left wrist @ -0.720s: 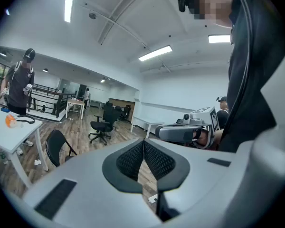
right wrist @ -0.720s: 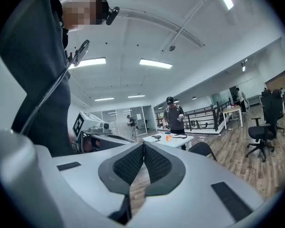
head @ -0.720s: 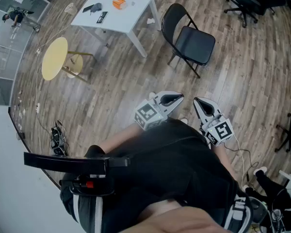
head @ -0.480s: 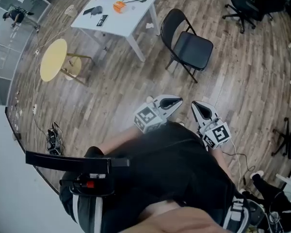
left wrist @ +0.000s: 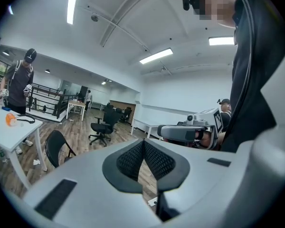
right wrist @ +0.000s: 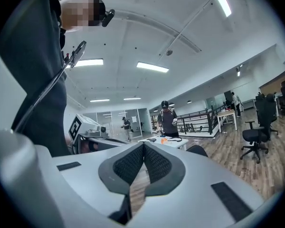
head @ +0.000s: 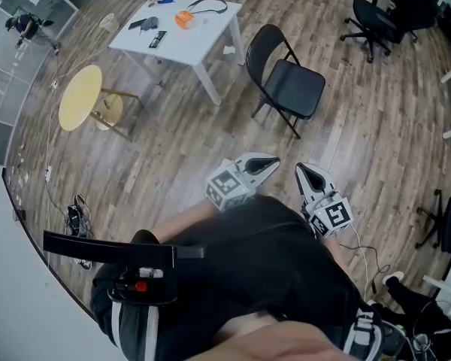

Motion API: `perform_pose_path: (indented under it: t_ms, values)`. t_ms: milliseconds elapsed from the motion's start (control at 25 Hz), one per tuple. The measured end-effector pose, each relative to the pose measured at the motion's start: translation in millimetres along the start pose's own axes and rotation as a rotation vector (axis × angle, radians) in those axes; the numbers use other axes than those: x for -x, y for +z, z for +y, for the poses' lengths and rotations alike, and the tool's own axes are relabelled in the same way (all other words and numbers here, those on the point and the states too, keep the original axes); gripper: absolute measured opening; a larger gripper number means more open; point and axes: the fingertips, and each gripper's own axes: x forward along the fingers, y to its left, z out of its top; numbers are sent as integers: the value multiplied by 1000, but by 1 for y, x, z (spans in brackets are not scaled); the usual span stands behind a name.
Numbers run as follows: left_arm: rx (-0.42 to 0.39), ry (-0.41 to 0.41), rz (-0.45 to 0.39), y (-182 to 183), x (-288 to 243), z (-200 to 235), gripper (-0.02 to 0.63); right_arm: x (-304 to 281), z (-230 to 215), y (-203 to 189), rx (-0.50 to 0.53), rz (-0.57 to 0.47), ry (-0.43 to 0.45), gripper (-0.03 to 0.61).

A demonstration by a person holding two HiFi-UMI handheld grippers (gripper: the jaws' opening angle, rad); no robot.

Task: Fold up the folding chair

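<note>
The black folding chair (head: 286, 77) stands unfolded on the wood floor, past both grippers and beside the white table. In the left gripper view the chair (left wrist: 57, 148) shows at the lower left. Only the top of the chair (right wrist: 198, 150) shows in the right gripper view, behind the gripper's body. My left gripper (head: 274, 160) and right gripper (head: 304, 170) are held side by side in front of my body, well short of the chair. The left gripper (left wrist: 143, 141) and the right gripper (right wrist: 143, 145) are both shut, with pads together and nothing between them.
A white table (head: 203, 47) with small items stands left of the chair, and a person (left wrist: 16, 87) stands at its far side. A round yellow side table (head: 81, 96) is further left. Office chairs (head: 376, 13) stand at the upper right. Cables (head: 75, 216) lie at left.
The chair and table sit slightly lower and further left in the head view. Both grippers keep the same pose in front of my body and stay shut.
</note>
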Motion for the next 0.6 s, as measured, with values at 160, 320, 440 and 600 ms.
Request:
perform_pose_path:
  t_ms: [160,320,440,600]
  values:
    - [-1,-12,10,0,-1,0,6,-1,2,1,23,0,16,11]
    - [10,-18,16,4,-3,3,5,-6,5,1,14,8,23,11]
    - [15,-25,16,8,-8,10,5,-10,-1,3,2,17,1,11]
    - [26,-41,19,15,-14,25,6,-17,-14,9,-16,18,-58,11]
